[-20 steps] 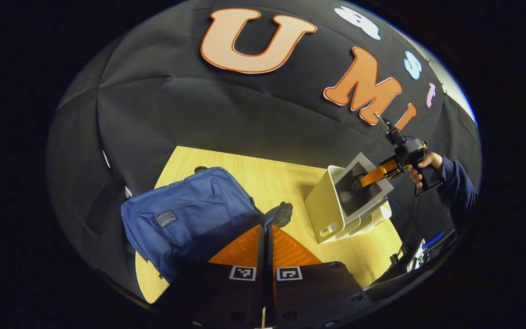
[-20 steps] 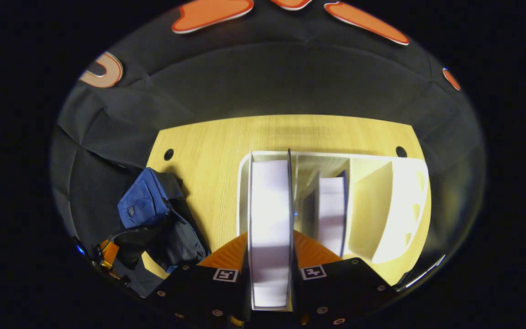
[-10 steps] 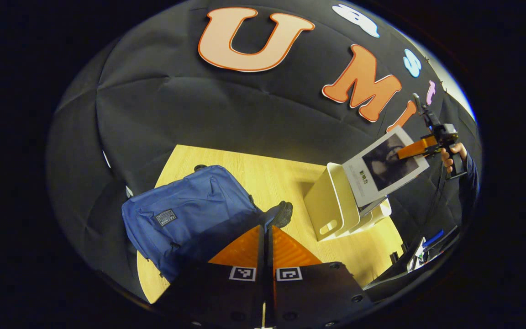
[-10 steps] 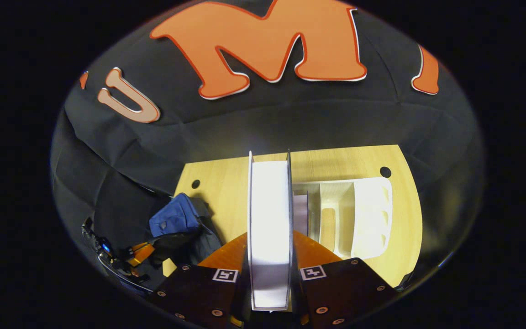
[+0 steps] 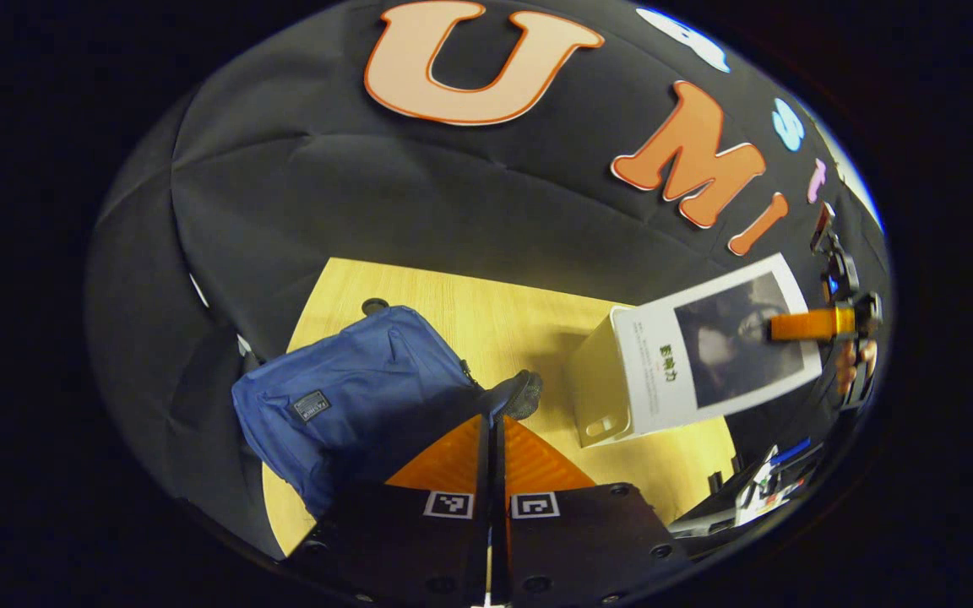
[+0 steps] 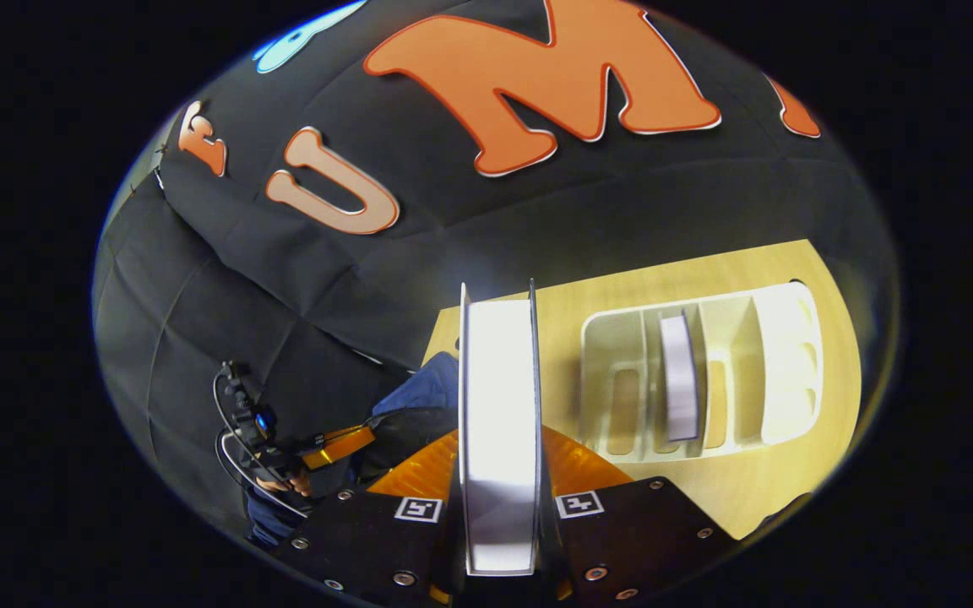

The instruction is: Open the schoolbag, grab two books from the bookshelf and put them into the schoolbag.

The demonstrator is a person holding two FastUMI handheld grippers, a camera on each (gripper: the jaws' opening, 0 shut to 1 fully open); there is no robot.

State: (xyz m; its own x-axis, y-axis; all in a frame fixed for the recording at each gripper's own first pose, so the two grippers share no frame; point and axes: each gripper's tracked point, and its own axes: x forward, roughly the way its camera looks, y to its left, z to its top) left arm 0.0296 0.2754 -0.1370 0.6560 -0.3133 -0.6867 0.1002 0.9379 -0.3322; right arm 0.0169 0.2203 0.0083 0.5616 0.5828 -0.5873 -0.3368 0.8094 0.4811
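The right gripper (image 6: 499,473) is clamped on a thick white-paged book with a pale cover (image 6: 499,422), both fingers pressing its two covers, and the book stands on edge in the air above the light wooden table (image 6: 706,498), clear of the white plastic bookshelf with upright dividers (image 6: 782,371). In the left gripper view the same book (image 5: 719,346) shows its cover, a dark picture beside a white strip, held at its far edge by the right gripper (image 5: 799,325) with a hand (image 5: 854,363) behind it, near the right rim of the table and in front of the bookshelf (image 5: 592,388). The left gripper (image 5: 493,456) has its fingers together, with only a thin line between them and nothing visibly held, and it sits low over the near table edge, just beside the blue fabric schoolbag (image 5: 351,397). The schoolbag lies on the left part of the table (image 5: 520,317), with bare wood between it and the bookshelf. Looking down from the right gripper view, the bookshelf holds a second white-paged book (image 6: 679,376) upright in a middle slot, and the slots on either side of it look bare. That view also catches the left gripper (image 6: 339,441), its holding hand (image 6: 284,481) and part of the schoolbag (image 6: 427,393) at the table's left end.
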